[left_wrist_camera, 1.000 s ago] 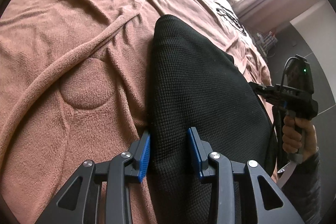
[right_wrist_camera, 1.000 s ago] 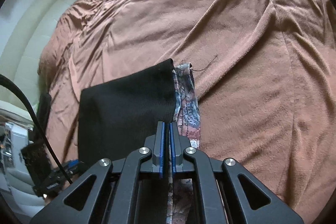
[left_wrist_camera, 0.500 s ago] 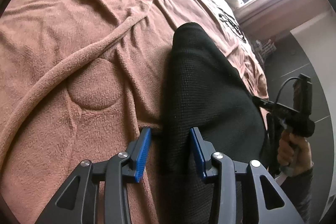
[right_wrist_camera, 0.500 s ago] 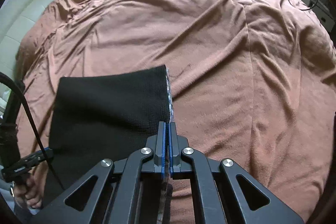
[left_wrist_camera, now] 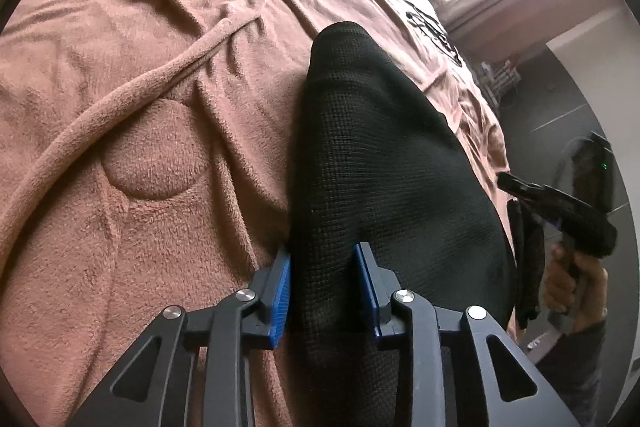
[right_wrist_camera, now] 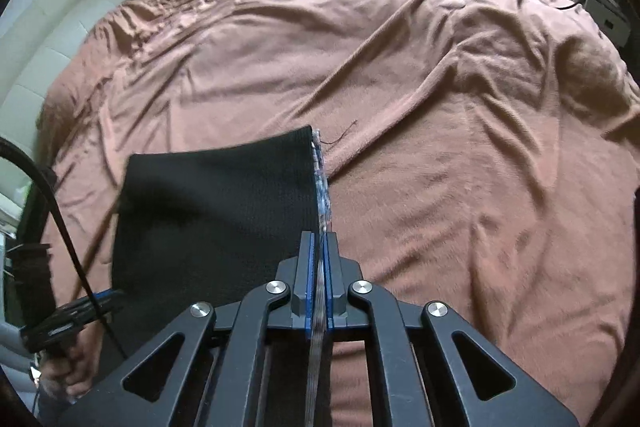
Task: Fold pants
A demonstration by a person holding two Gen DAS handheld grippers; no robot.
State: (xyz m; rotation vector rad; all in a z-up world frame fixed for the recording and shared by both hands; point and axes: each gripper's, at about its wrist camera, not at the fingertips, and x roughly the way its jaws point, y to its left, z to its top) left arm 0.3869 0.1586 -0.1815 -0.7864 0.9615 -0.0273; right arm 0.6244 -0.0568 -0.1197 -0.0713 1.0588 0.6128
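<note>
The black pants [left_wrist_camera: 384, 155] lie on the bed's brown blanket [left_wrist_camera: 140, 107], already doubled into a flat panel near the bed's edge, with a strip of patterned lining showing along one side in the right wrist view. The left tool [left_wrist_camera: 325, 287] has its blue pads spread, one on each side of the panel's near end, not squeezing the cloth. The right tool [right_wrist_camera: 319, 283] has its pads pressed together, pinching the patterned edge of the pants [right_wrist_camera: 216, 211]. The cloth looks like a soft waffle knit, light and limp, so it will probably sag and crease wherever it is unsupported and drag on the fleecy blanket rather than slide. It seems safest to take hold at the corners or along the edge where the layers meet, catching all of them at once so none slips out, and to lift both sides together so the next fold lands square. A wrinkle in the blanket beneath could bunch the fold
</note>
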